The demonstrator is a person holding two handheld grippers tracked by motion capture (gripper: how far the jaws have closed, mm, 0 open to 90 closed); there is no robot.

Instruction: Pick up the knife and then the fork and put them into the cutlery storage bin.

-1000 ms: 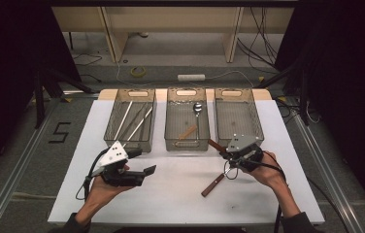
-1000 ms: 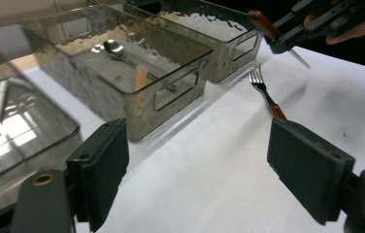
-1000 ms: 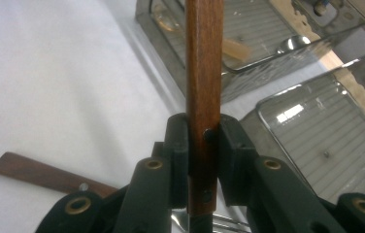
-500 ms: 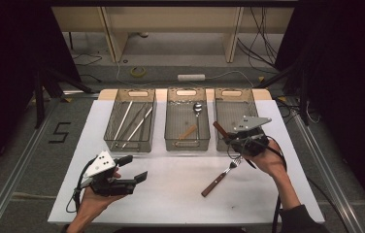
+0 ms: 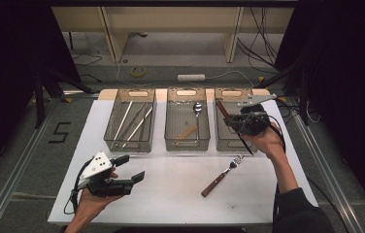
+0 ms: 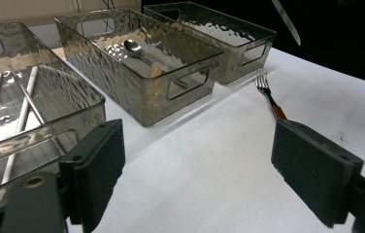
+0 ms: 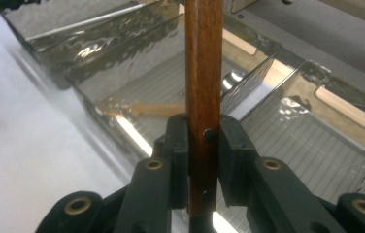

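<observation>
high view: right tool (image 5: 232,121) pinches a wooden-handled steel knife (image 5: 223,109) over the right clear plastic bin (image 5: 229,141), at 2 o'clock on the white tabletop (image 5: 171,194) | left gripper view: left tool (image 6: 197,165) spread (nothing between), wooden-handled fork (image 6: 269,97) at 1 o'clock | right gripper view: pads clamp the brown handle.

White tabletop (image 5: 171,204) carried three clear bins (image 5: 187,141) along its far edge; a fork (image 5: 222,175) lay right of centre.
</observation>
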